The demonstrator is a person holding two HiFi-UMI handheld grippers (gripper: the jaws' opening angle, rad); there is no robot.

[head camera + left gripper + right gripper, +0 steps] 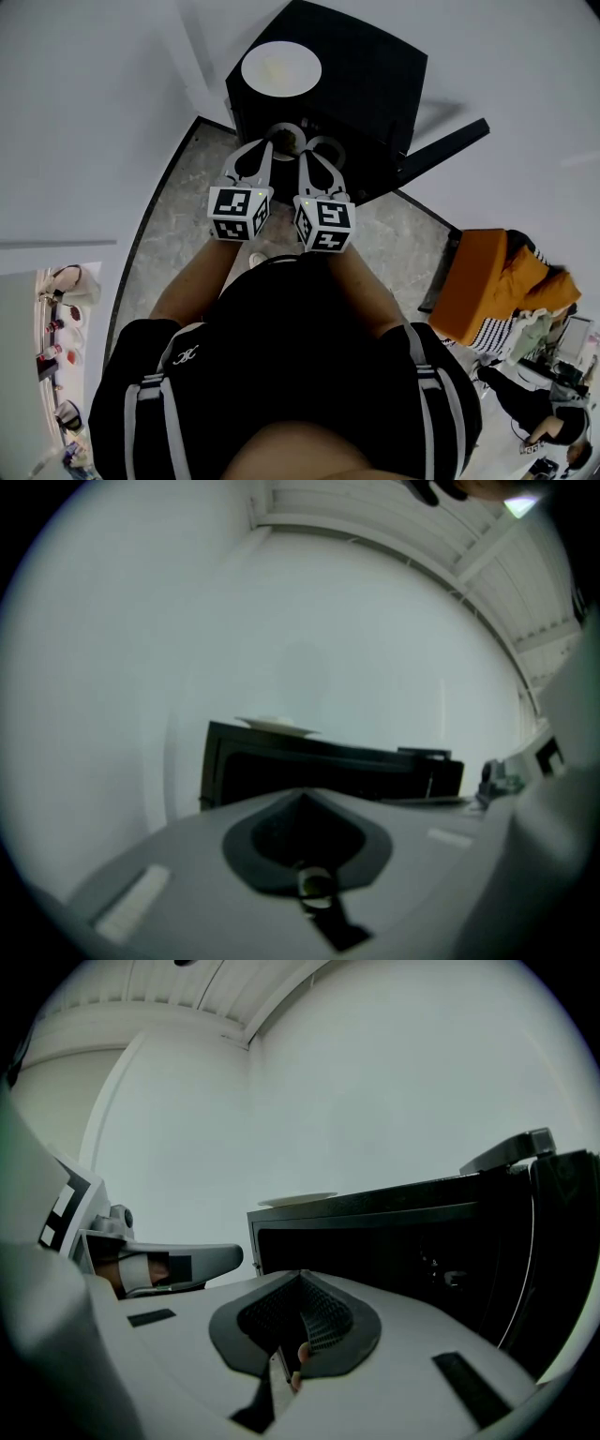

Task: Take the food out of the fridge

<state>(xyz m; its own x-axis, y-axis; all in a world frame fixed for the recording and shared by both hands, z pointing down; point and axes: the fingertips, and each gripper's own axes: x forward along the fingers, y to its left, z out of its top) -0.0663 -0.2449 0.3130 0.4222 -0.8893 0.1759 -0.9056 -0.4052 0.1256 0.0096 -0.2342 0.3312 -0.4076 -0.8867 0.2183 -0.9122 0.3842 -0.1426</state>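
Observation:
A small black fridge (361, 70) stands in the corner with its door (442, 150) swung open to the right. A white plate (280, 67) lies on its top. Both grippers are held side by side just in front of the open front. My left gripper (271, 143) is shut with nothing in it, and my right gripper (306, 156) is shut and empty too. In the left gripper view the fridge (328, 772) and plate (275, 726) lie beyond the closed left gripper (305, 796). In the right gripper view the closed right gripper (300, 1281) points at the fridge's (403, 1241) dark inside; no food can be made out.
White walls close in behind and left of the fridge. Grey marbled floor (183, 202) lies underfoot. An orange bundle (487, 281) and a seated person (534, 412) are at the right. Small items stand on shelves (61, 328) at the lower left.

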